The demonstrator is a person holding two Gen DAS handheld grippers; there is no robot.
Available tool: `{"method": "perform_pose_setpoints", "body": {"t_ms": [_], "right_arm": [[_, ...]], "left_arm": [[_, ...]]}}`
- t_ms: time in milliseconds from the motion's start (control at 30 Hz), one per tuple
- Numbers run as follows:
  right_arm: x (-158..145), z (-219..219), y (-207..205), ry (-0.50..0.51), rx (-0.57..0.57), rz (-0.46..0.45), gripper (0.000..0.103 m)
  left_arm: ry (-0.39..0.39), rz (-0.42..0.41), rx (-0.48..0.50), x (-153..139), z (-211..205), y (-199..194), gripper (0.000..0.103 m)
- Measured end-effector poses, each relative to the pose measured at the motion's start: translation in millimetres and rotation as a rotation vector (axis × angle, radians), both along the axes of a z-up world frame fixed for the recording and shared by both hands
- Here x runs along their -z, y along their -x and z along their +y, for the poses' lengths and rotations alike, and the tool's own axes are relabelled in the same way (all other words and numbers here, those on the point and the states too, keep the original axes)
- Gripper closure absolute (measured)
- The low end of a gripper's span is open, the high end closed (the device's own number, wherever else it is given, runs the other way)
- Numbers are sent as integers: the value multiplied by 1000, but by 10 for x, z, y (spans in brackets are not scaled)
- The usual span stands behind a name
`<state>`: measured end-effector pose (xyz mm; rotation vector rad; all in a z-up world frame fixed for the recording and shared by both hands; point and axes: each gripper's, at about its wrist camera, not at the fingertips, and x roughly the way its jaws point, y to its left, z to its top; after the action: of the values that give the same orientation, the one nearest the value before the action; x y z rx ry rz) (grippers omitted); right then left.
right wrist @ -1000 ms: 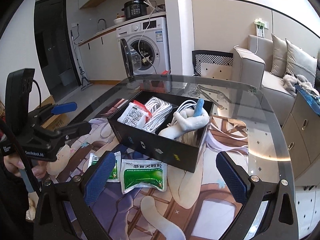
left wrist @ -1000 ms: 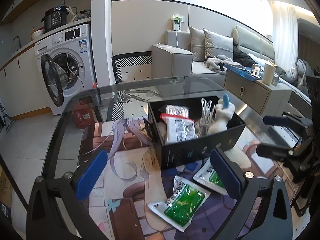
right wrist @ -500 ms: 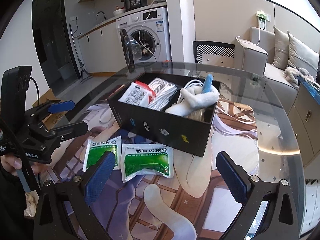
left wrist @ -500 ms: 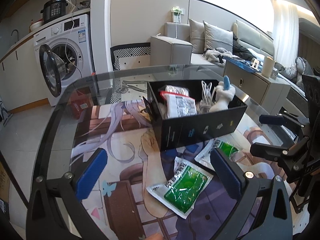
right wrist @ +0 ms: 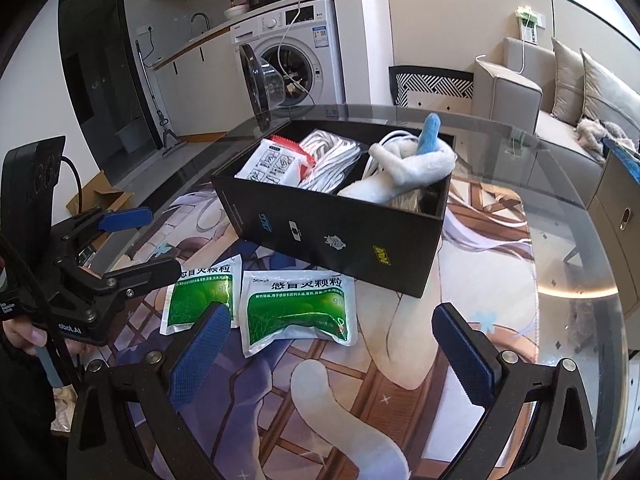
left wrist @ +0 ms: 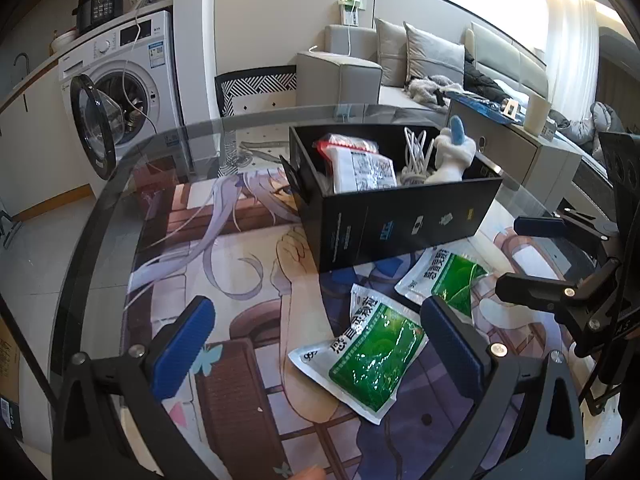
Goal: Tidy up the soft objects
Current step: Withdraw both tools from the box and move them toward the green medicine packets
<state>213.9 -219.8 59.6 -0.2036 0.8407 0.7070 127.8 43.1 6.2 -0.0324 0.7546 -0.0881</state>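
Both cameras look down over their own fingers at the glass table [left wrist: 100, 208]. Left views the black box [left wrist: 400, 216] from its left; right from its right. Each sees the other gripper.

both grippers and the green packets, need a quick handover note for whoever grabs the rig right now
Left gripper: open, empty, above the mat in front of the box.
Right gripper: open, empty, above the nearer packet.
Black box: on the glass table; it holds a white sachet, coiled white cord and a white plush toy.
Done: those three are in the box.
Left: two green packets lie flat, side by side, on the mat in front of the box; neither is gripped.
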Motion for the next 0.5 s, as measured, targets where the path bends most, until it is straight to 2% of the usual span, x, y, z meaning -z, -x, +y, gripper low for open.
{"method": "perform_pose_setpoints", "body": {"t_ms": [500], "right_arm": [[120, 157, -32, 36, -36, 38, 1]], "left_arm": [[-40, 61, 62, 123, -98, -52, 0]]}}
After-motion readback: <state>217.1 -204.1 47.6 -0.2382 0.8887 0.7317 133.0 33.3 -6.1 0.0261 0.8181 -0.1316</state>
